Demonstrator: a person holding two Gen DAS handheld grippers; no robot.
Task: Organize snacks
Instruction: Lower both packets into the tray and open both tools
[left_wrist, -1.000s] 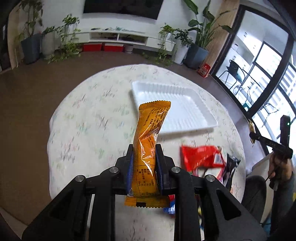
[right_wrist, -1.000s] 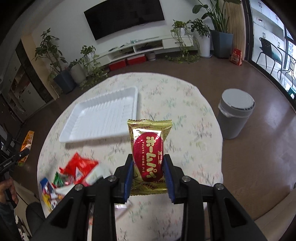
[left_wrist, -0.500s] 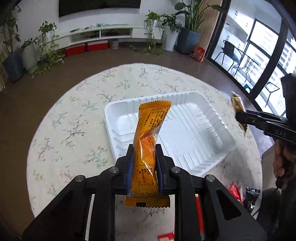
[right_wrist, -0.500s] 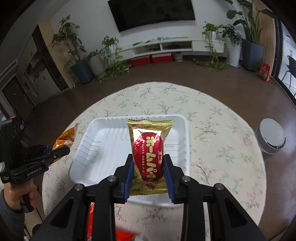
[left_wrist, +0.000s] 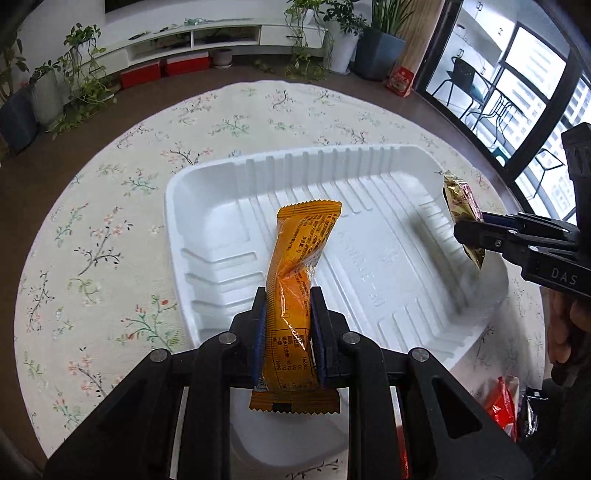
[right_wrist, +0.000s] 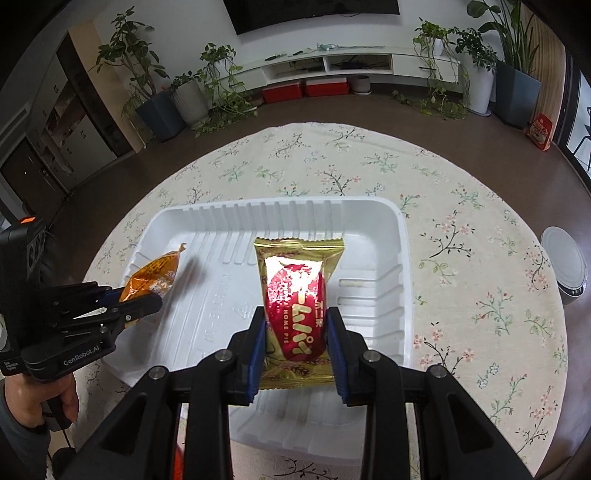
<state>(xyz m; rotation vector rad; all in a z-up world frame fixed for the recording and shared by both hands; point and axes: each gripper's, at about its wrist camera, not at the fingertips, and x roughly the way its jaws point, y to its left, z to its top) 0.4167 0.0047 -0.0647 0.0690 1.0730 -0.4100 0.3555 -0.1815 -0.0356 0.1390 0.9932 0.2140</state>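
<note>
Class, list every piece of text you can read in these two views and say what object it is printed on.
"HOME PIE": gold and red snack packet, with Japanese characters above it.
"DAS": right claw body.
"GenRobot.AI": left claw body.
Orange snack packet: print too small to read.
White tray: embossed lettering unreadable.

**Living room with plants, low white shelf and tall windows**

A round desk (right_wrist: 461, 206) covered by a cream floral cloth stands on a dark brown floor (right_wrist: 424, 122). Against the white far wall runs a low white media shelf (right_wrist: 362, 61) with two red boxes (right_wrist: 306, 88) beneath it and a dark television (right_wrist: 314, 14) above. Potted plants (right_wrist: 218, 85) flank the shelf. Tall dark-framed windows (left_wrist: 532, 92) let in daylight on the right. A grey lidded bin (right_wrist: 565, 269) sits beside the desk.
</note>
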